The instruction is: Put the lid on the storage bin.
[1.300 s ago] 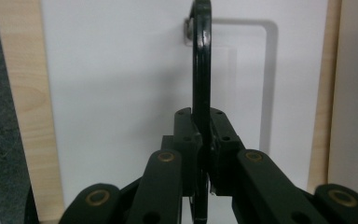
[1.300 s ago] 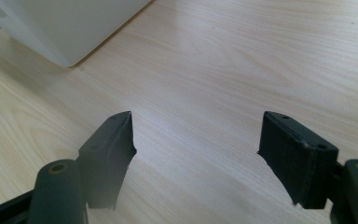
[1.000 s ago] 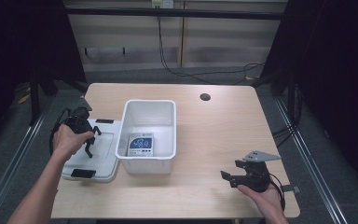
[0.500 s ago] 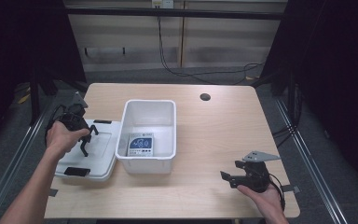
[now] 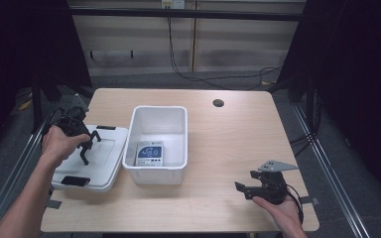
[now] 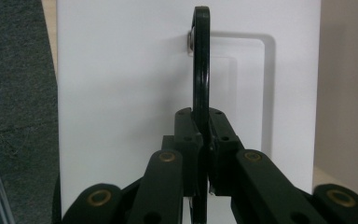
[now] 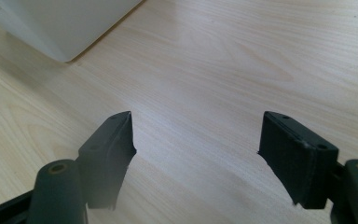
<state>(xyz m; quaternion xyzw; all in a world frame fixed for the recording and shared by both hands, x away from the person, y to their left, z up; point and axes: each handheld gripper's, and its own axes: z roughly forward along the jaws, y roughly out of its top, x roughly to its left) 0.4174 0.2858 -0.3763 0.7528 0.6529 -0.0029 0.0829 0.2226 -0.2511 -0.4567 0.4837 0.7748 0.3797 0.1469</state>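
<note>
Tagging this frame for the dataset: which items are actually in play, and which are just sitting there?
In play:
- left gripper, shut on the lid's black handle
- white lid, lying left of the bin
- white bin, open

Sitting there:
- right gripper, open over bare table
- card lying in the bin
- round hole in the tabletop

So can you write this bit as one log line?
left gripper: shut on black lid handle | flat white plastic lid: on table | right gripper: open, empty

I see the white lid (image 5: 96, 161) flat at frame left beside the open white bin (image 5: 157, 144), my left gripper (image 5: 85, 146) clamped on its black handle (image 6: 201, 70).
</note>
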